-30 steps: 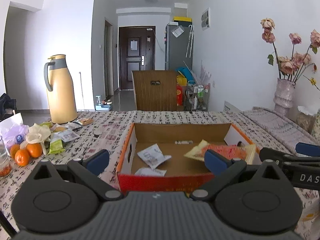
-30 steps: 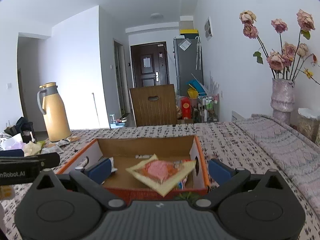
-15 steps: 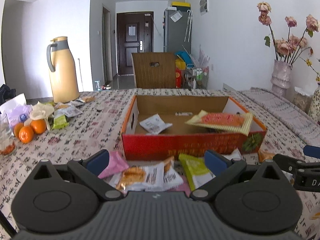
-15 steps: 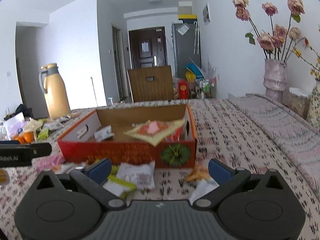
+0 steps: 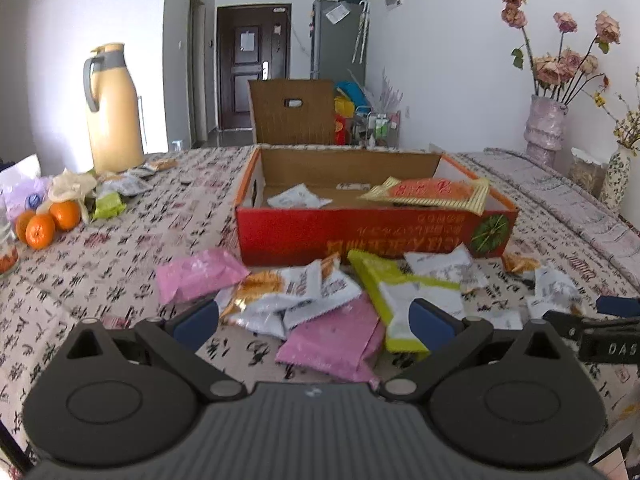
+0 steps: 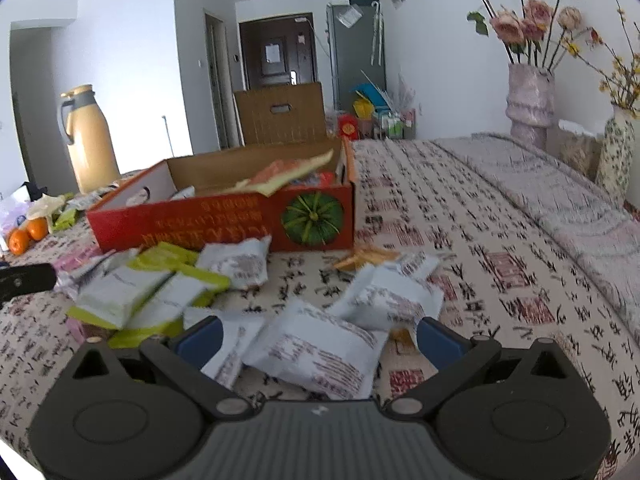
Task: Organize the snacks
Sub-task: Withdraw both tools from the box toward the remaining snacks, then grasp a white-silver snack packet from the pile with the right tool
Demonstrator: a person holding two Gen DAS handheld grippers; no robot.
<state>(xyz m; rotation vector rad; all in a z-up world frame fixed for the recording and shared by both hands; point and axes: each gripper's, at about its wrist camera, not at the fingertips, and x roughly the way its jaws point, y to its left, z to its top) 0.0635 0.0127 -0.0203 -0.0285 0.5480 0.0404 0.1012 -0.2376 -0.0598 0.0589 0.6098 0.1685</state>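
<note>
Nearest the right wrist camera, the right claw stands wide open with nothing between its blue pads, low over a white snack packet that lies flat on the patterned counter. A second white packet rests just beyond it, partly overlapping. The left claw is likewise spread wide and empty, with a pink packet lying between its pads and a yellow-green packet just to its right.

Further out, the loose pile continues: orange-and-white packets overlap one another, and another pink packet lies to the left, near the box. Behind the pile stands the red cardboard box, open at the top, with a large orange-and-yellow packet propped across its right side and a small white sachet on its floor.

By my reading, the step in hand is reaching for the next loose snack; most of the pile is still outside the box, so the task looks early. The next move calls for lowering one claw until its pads straddle a single packet edge, closing firmly, then lifting over the front wall. Thin, slippery wrappers lying flat and overlapped may slide or bring a neighbour along.

Farthest off, oranges and a yellow thermos jug sit at the counter's left edge.
</note>
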